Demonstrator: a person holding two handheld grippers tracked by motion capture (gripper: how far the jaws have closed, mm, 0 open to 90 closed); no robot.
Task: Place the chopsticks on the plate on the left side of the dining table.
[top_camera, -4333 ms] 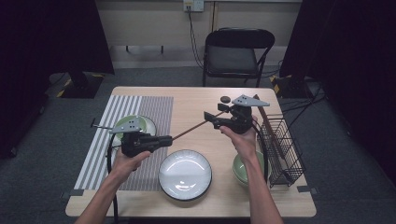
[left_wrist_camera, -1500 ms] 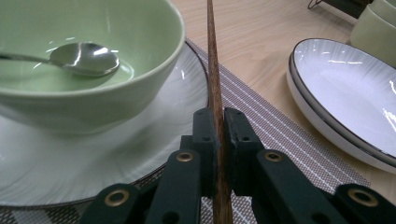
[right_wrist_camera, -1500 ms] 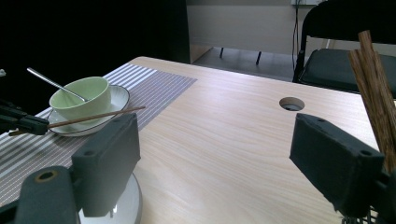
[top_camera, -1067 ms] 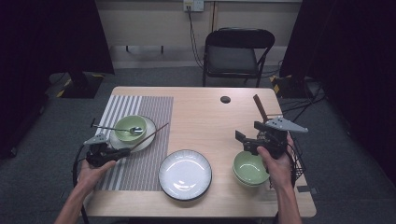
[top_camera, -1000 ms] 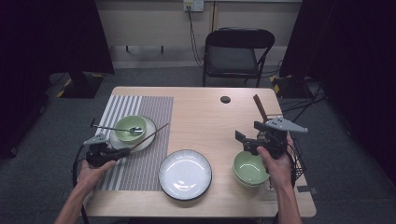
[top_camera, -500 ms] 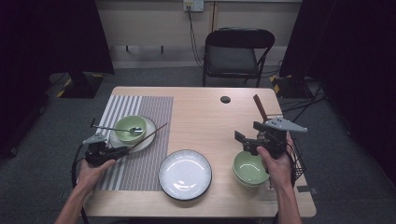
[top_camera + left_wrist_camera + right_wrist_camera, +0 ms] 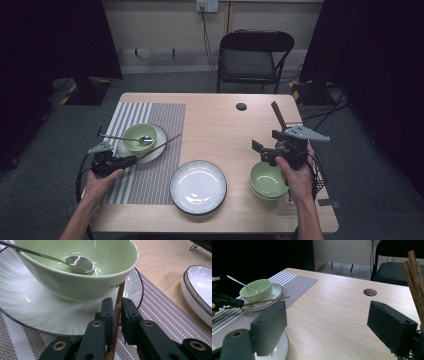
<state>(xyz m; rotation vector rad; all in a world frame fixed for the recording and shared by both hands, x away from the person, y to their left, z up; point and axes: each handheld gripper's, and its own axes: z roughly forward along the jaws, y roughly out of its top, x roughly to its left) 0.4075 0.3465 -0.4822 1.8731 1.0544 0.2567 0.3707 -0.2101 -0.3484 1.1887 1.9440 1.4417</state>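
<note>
While L claw [image 7: 117, 308] grips chopstick [image 7: 118, 300], R claw [image 7: 329, 325] agape.

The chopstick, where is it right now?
In the high view the chopstick lies at table left, leaning on the white plate beside the green bowl, its near end between the left gripper fingers.

The chopstick [image 7: 118, 305] is brown wood, matt and grainy. The green bowl [image 7: 75, 267] and the white plate [image 7: 32, 312] under it are glossy glazed ceramic. The spoon [image 7: 78, 263] is polished metal. The striped mat [image 7: 150, 175] looks woven; the table [image 7: 332, 315] is pale matt wood.
</note>
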